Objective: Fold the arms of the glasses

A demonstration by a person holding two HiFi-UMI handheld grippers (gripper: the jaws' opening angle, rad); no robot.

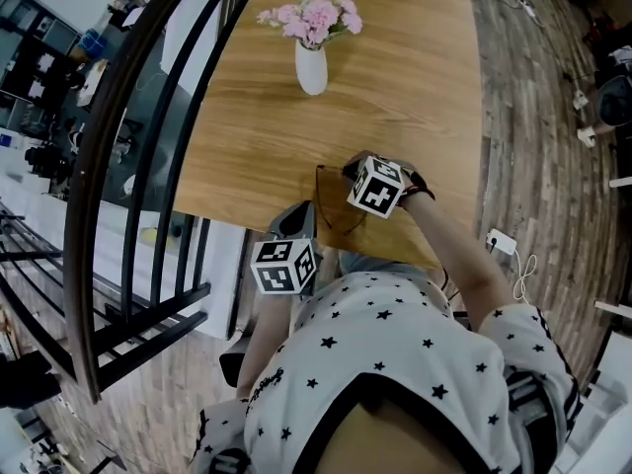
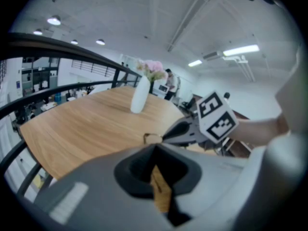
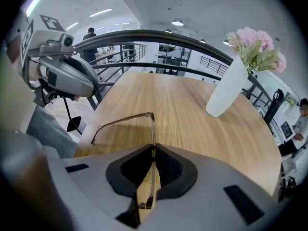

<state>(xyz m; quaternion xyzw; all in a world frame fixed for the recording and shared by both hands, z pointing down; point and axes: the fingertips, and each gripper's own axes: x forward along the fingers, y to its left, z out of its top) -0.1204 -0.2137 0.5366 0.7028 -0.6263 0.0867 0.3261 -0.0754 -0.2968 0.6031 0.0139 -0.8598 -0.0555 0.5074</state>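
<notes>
The glasses (image 3: 120, 122) are by the near edge of the wooden table (image 1: 415, 67), right at the tip of the right gripper (image 3: 153, 150). Its jaws are pinched shut on the thin front of the frame. From there the frame runs away from the jaws, and one arm sticks out to the left, not folded in. The other arm is hidden by the gripper. I cannot tell if the glasses touch the table or hang just above it.

The left gripper (image 2: 155, 150) is nearer and to the left, off the table edge, apart from the glasses. Its jaws are shut (a thin tan strip shows between the pads, too blurry to name).

Farther back on the table stands a white vase (image 1: 311, 67) with pink flowers (image 1: 314, 18). A dark railing (image 1: 118, 166) curves along the left side.
</notes>
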